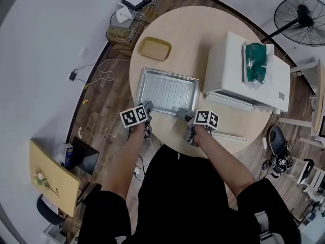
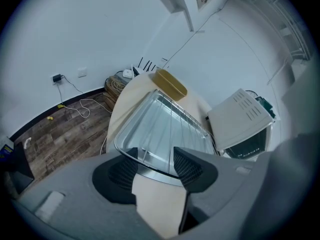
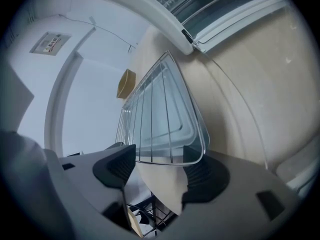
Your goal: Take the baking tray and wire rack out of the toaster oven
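Note:
The silver baking tray [image 1: 143, 75] lies flat on the round table, left of the white toaster oven [image 1: 238, 67], with the wire rack [image 1: 170, 90] resting in it. Both grippers sit at the tray's near edge. My left gripper [image 1: 148, 107] is open; in the left gripper view [image 2: 155, 166] the near rim of the tray [image 2: 150, 170] and a rack wire [image 2: 172, 121] pass between its spread fingers without being pinched. My right gripper [image 1: 183, 115] is open too, and the rack's rounded near corner [image 3: 197, 156] lies between its fingers [image 3: 159, 166].
The oven's door [image 1: 231, 101] hangs open toward me, seen close in the right gripper view [image 3: 225, 19]. A green bag [image 1: 255, 60] lies on the oven. A yellow dish [image 1: 155, 48] sits at the table's far side. A fan [image 1: 299, 14] and cables stand on the floor.

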Available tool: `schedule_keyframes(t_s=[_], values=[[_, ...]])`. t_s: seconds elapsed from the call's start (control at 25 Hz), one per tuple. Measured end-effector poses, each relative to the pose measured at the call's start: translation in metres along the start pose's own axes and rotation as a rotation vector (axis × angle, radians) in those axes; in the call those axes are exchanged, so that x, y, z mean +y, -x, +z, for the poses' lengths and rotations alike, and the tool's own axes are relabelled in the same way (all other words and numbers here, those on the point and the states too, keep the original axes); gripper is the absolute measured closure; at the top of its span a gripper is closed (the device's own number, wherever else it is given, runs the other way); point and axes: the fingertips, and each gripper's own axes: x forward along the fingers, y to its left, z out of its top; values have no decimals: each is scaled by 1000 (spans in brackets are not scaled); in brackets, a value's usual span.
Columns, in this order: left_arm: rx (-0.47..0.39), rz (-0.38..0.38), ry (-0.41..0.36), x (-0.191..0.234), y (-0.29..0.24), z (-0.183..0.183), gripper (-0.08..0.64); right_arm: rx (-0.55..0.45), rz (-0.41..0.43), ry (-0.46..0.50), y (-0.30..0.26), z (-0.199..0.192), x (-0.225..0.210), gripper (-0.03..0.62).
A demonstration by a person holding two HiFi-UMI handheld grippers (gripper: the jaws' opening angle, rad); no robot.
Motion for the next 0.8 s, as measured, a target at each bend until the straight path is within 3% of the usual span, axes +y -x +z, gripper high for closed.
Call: schedule_keyframes(t_s=[0.28, 0.56, 0.8], values=[[21, 73, -92, 11, 6, -2, 267, 1, -48, -21, -1, 1, 1, 268], [13, 86, 3, 14, 10, -5, 257, -21, -53, -31, 1, -1, 0, 259], [26, 112, -22, 18, 11, -7, 258, -20, -79, -20, 12, 0, -6, 232]])
